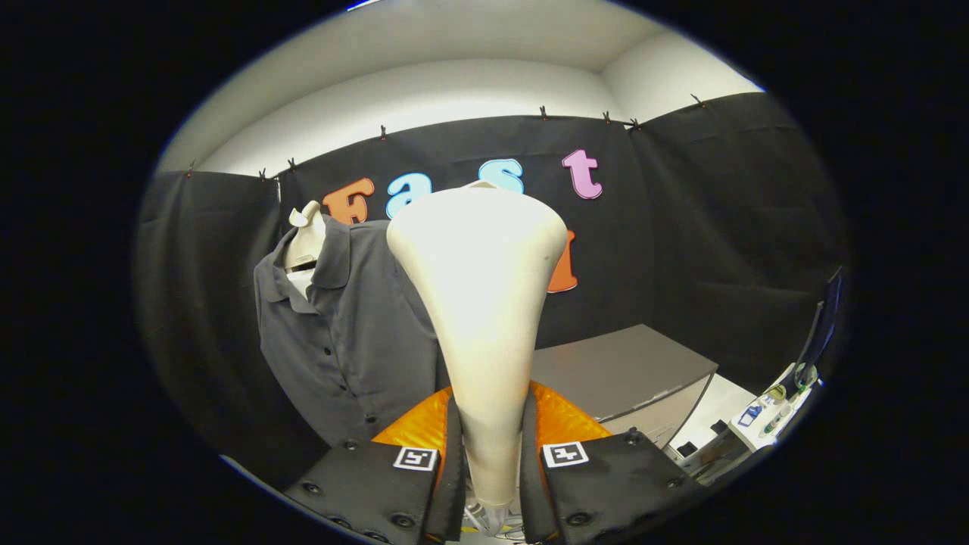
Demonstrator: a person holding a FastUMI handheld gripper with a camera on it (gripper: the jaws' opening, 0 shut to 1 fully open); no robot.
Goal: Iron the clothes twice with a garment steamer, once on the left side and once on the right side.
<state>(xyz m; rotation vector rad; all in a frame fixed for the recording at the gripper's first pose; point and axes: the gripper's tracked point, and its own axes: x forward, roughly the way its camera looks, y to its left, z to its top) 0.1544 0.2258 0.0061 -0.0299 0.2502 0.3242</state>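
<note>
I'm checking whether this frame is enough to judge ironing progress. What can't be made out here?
- Steamer, clamped between the gripper fingers: its steam face points away, so steam is unknowable.
- Grey shirt: the steamer hides its far side and the fingers hide its hem.
- Small items on the white shelf: too small to identify.
- Whether either side has been ironed: not visible.

Beyond the fingers (pixel 490 462) and off to their right stands a grey bench (pixel 628 371), its visible top bare, against the black cloth wall.
</note>
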